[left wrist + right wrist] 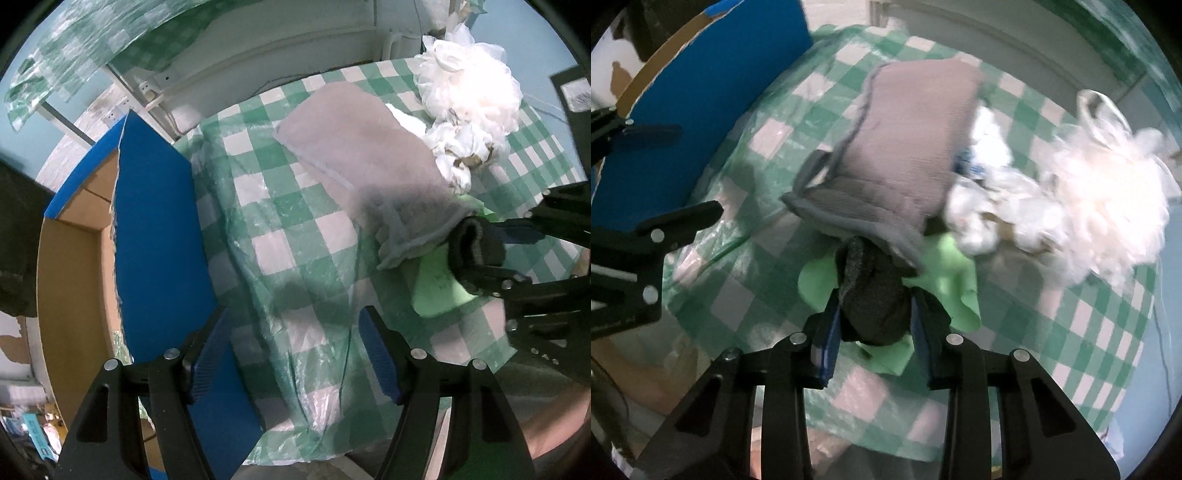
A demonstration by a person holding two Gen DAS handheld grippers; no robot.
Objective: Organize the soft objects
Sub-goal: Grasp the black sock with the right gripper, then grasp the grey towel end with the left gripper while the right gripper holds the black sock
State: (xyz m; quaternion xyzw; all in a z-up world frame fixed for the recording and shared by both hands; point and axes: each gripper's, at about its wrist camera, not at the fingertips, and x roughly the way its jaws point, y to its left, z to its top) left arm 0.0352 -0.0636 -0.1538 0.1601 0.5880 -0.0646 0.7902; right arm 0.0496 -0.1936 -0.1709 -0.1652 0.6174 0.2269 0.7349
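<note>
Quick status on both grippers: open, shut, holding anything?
Left gripper: open, empty, above the checked tablecloth.
Right gripper: shut on the dark sock, beside the grey towel.

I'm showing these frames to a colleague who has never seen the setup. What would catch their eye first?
Probably the right hand-held gripper, shut on a dark sock pulled from under a grey towel on the green checked tablecloth. Next, the fluffy white mesh sponge, bright at the table's right. Then the blue-sided cardboard box at the left, beside the open, empty left hand-held gripper.
</note>
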